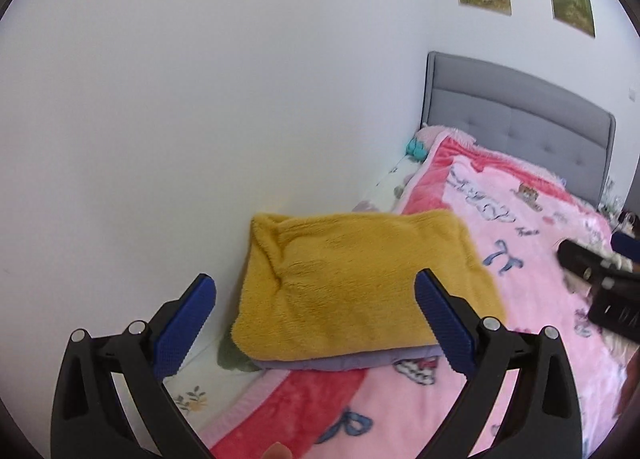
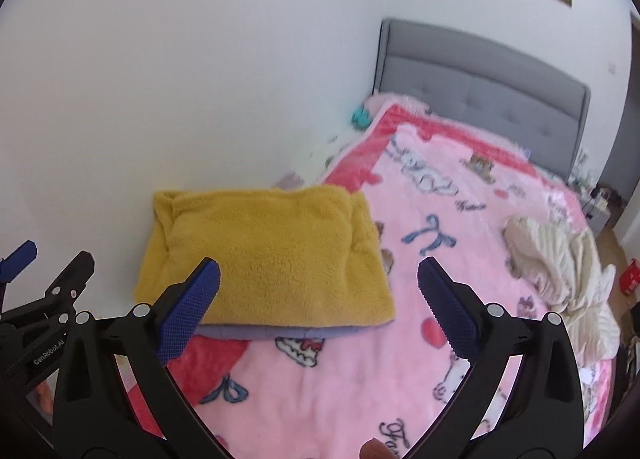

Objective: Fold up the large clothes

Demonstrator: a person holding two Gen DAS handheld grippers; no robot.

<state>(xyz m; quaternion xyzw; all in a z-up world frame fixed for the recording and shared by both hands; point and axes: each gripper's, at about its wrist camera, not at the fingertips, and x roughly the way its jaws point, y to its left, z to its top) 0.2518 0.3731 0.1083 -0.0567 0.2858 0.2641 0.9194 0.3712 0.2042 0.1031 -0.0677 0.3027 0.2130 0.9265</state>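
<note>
A folded yellow fleece garment (image 1: 352,279) lies on top of a folded purple one (image 1: 352,363) on the pink blanket (image 1: 532,259), by the wall. It also shows in the right wrist view (image 2: 268,255). My left gripper (image 1: 316,291) is open and empty, held just in front of the stack. My right gripper (image 2: 320,279) is open and empty, above the blanket to the right of the stack. A crumpled cream garment (image 2: 560,259) lies unfolded on the bed's right side.
A grey headboard (image 1: 520,107) stands at the far end. A white wall (image 1: 200,119) runs along the bed's left. A teal item (image 1: 416,149) lies near the pillow. A red object (image 2: 630,279) sits on the floor at right.
</note>
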